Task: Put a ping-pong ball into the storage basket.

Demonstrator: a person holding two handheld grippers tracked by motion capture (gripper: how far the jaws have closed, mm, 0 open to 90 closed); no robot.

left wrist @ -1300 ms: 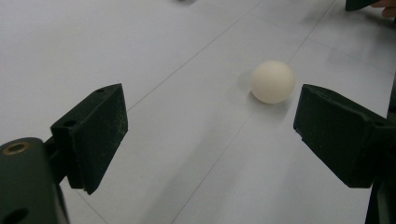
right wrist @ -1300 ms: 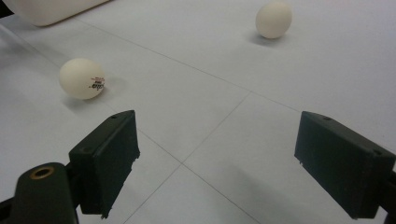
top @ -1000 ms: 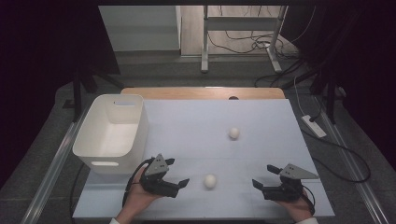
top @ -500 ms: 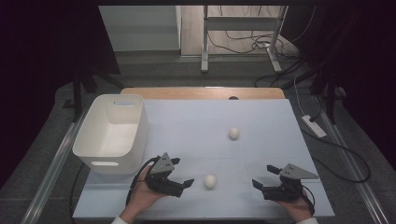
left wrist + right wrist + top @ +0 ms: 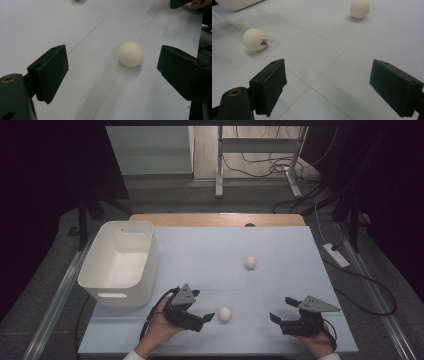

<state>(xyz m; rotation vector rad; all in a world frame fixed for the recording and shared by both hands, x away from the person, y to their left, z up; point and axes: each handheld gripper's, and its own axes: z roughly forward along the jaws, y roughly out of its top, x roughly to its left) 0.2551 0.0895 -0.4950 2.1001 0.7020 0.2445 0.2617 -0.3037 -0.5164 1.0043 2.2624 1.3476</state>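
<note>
White table (image 5: 280,265) seen from above, with a person's two hands at its near edge. Left gripper (image 5: 209,316) held low on the table, jaws spread wide, gripping nothing, pointed at a white ping-pong ball (image 5: 225,314) lying just ahead of the jaw tips. Same ball (image 5: 131,53) seen resting on the surface between and slightly beyond the open jaws, touching neither. Right gripper (image 5: 282,310) well apart at the right, jaws likewise wide and empty. Second ball (image 5: 250,262) farther back, mid-table. White plastic bin (image 5: 145,265) at the left edge.
</note>
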